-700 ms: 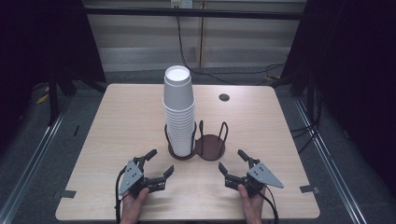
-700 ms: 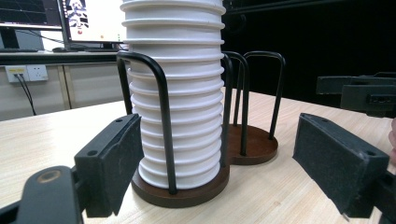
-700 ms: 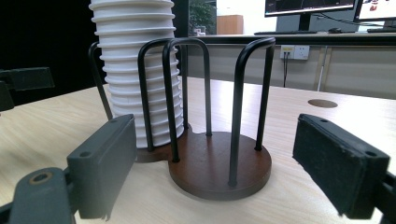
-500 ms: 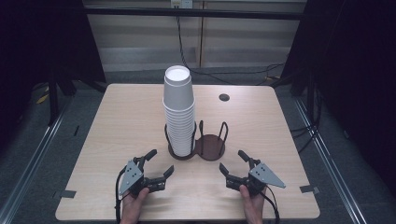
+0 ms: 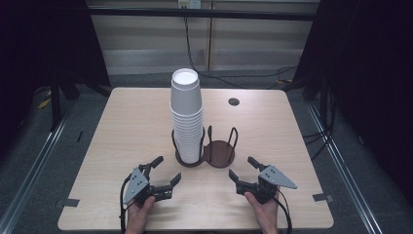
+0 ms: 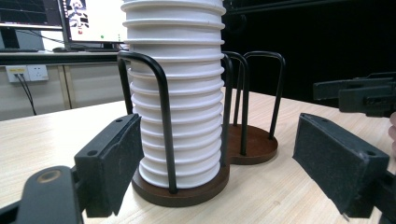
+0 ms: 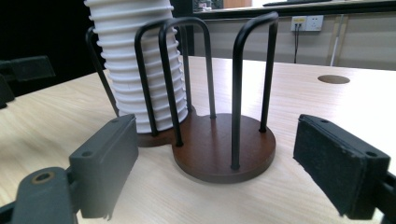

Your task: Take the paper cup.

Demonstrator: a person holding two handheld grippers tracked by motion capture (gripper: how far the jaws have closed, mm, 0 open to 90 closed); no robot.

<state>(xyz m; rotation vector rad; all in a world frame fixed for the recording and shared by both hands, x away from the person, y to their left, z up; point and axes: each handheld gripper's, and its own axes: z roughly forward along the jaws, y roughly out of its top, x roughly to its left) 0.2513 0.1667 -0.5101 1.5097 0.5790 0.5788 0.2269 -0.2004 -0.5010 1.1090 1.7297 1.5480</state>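
A tall stack of white paper cups [image 5: 186, 115] stands upside down in the left bay of a brown two-bay cup holder [image 5: 218, 154] with black wire hoops. The right bay [image 7: 224, 144] holds nothing. My left gripper [image 5: 165, 172] rests on the table near the front edge, open, pointed at the stack [image 6: 180, 93], a short way off. My right gripper [image 5: 244, 168] lies level with it on the other side, open as well, aimed at the bare bay. Nothing sits between either pair of pads.
The light wooden table [image 5: 122, 122] has a round cable hole [image 5: 234, 102] at its back right. Metal rails run along the floor on both sides. A wall with cables [image 5: 195, 53] stands behind the table, and a monitor [image 6: 93, 18] shows in the left gripper view.
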